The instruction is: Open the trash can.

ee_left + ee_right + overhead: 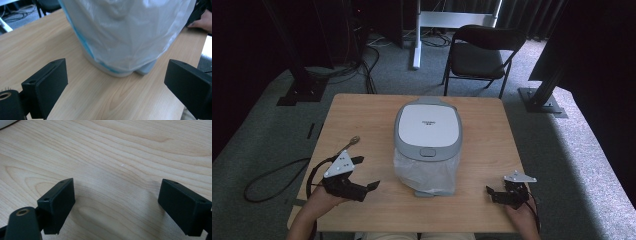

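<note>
A grey bin with a white lid stands at the middle of the wooden table. A clear plastic bag hangs out below the lid on the near side. My left gripper lies open near the table's left front, jaws towards the bin and apart from it. In the left gripper view the bagged bin rises just beyond the open left gripper, with nothing between the jaws. My right gripper rests open at the right front. In its own view the right gripper spans bare wood.
A small metal ring on a cord lies on the table left of the bin. Behind the table stands a black chair. A black cable loops on the carpet at left. The other hand shows at the far table edge.
</note>
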A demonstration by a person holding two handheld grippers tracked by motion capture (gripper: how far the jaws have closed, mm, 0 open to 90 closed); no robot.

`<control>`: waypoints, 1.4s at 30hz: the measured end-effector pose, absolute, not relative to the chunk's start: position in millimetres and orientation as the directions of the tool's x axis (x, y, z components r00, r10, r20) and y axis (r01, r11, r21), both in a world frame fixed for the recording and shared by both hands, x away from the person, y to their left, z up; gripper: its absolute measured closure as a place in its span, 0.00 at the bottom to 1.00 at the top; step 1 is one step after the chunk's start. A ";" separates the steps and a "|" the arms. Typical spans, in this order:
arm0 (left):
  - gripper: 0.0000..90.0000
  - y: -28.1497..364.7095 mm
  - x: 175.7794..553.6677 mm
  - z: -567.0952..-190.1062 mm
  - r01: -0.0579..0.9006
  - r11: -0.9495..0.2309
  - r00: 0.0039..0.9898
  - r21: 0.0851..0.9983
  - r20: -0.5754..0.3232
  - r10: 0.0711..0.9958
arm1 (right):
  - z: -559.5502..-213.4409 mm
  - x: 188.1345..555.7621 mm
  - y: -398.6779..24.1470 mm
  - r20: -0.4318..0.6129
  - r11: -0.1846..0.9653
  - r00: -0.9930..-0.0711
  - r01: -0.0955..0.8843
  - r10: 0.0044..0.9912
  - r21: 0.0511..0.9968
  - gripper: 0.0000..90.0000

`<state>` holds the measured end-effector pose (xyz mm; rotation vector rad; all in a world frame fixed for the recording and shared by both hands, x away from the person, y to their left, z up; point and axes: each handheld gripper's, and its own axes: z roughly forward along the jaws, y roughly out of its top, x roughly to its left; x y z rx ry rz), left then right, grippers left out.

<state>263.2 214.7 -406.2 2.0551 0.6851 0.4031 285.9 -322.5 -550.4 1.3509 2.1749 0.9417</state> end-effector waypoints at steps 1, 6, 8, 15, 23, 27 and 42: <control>0.05 212.8 263.9 -404.4 0.309 -0.439 0.797 0.844 0.023 0.604 | -550.4 285.9 -322.5 0.007 0.302 -0.446 0.618 0.895 0.726 0.15; 0.06 201.9 265.0 -393.9 0.280 -0.441 0.816 0.853 0.031 0.577 | -550.5 285.9 -322.5 0.007 0.302 -0.446 0.617 0.895 0.727 0.15; 0.06 197.3 265.8 -386.3 0.260 -0.436 0.828 0.862 0.033 0.559 | -550.5 286.0 -322.6 0.006 0.303 -0.447 0.616 0.895 0.727 0.15; 0.06 189.2 265.8 -370.6 0.222 -0.421 0.840 0.880 0.047 0.541 | -550.5 286.0 -322.6 0.006 0.302 -0.447 0.616 0.895 0.727 0.15; 0.07 178.3 269.0 -353.4 0.195 -0.405 0.853 0.893 0.050 0.520 | -550.5 286.0 -322.6 0.006 0.303 -0.447 0.616 0.895 0.727 0.15; 0.07 172.6 270.2 -343.3 0.179 -0.391 0.863 0.903 0.047 0.504 | -550.5 286.0 -322.6 0.006 0.302 -0.447 0.616 0.895 0.727 0.15; 0.20 138.4 281.9 -327.7 0.135 -0.382 0.898 0.914 0.050 0.437 | -550.5 286.0 -322.7 0.007 0.302 -0.447 0.616 0.895 0.727 0.15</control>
